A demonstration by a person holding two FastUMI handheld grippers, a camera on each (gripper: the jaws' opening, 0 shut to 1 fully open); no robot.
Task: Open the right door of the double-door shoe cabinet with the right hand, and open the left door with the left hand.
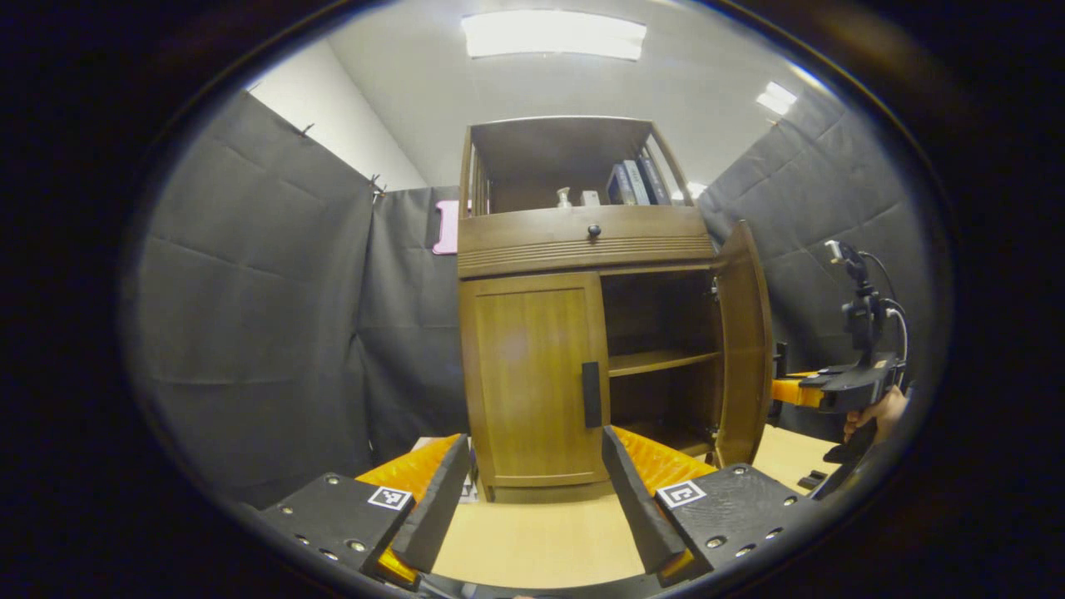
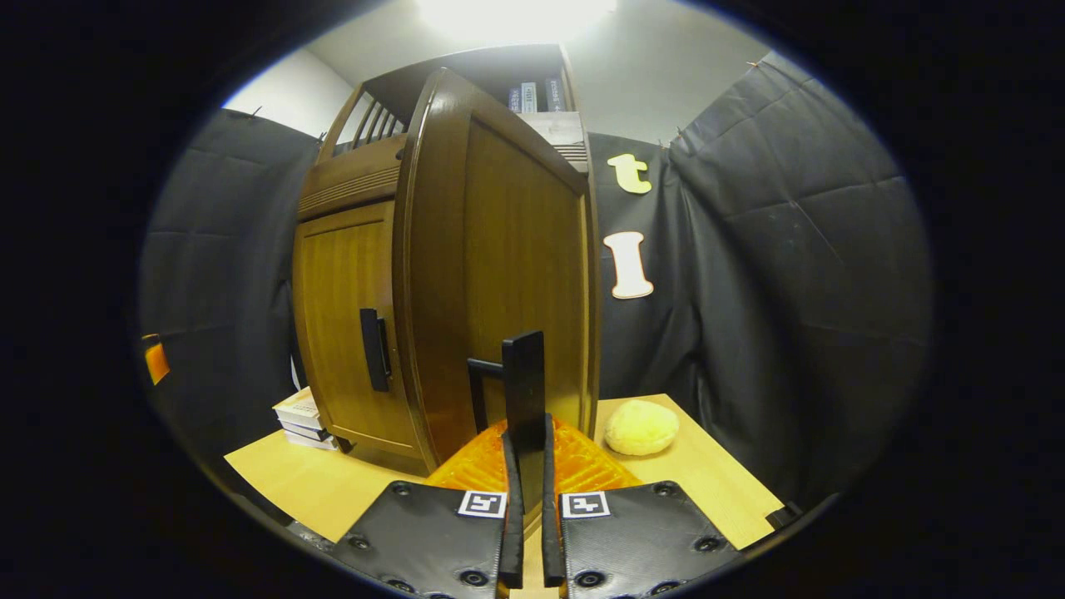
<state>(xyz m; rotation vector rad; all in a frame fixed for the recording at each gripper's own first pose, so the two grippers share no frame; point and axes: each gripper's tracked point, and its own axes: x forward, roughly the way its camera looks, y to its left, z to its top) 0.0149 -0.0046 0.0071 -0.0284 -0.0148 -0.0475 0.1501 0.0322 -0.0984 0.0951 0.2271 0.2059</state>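
Observation:
A brown wooden shoe cabinet [image 1: 582, 241] stands on a light wooden table [image 1: 532, 541]. Its right door [image 1: 743, 345] is swung open, and a shelf [image 1: 661, 360] shows inside. The left door [image 1: 532, 378] is closed, with a black handle [image 1: 591, 393] at its inner edge. My left gripper [image 1: 532, 491] is open, low in front of the closed door, apart from it. In the right gripper view the open right door [image 2: 499, 266] faces me, and my right gripper [image 2: 527, 466] is shut on its black handle [image 2: 524, 383]. The right gripper [image 1: 832, 389] with a hand shows beyond the open door.
Black cloth walls close in the booth on both sides. A stack of books [image 2: 301, 418] lies beside the cabinet's left foot. A yellow bun-like object [image 2: 641, 427] rests on the table to the right of the open door. Books [image 1: 636, 181] and small items stand on the top shelf.

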